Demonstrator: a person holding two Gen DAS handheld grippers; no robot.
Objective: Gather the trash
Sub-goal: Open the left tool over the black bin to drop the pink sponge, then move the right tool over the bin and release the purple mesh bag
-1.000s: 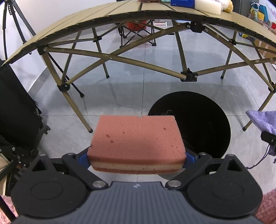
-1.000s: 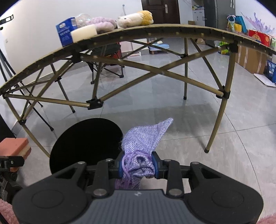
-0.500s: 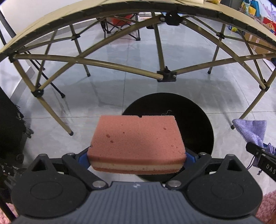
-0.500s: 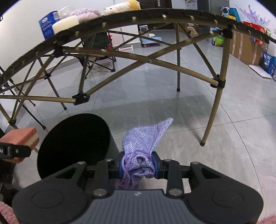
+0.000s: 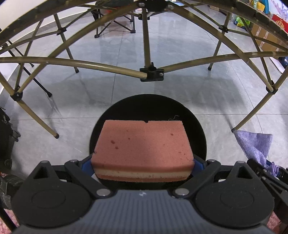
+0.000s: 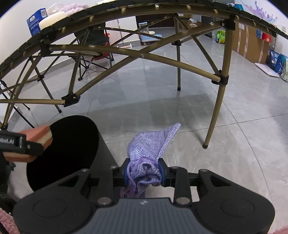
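Two tongs, both loaded. My left tongs (image 5: 143,164) clamp a pink sponge (image 5: 143,145) by its two ends, flat side up, and I see it hanging right over the dark mouth of the black bin (image 5: 147,106) on the floor. My right tongs (image 6: 144,171) are pinched tight on the gathered neck of a purple mesh pouch (image 6: 151,144), whose loose corner sticks up and forward. In the right view the bin stands just left of the pouch, with the sponge over its near left rim. Beyond the bin, the folding tabletop (image 6: 111,15) spreads its crossed olive legs over the grey tiled floor (image 5: 126,54).
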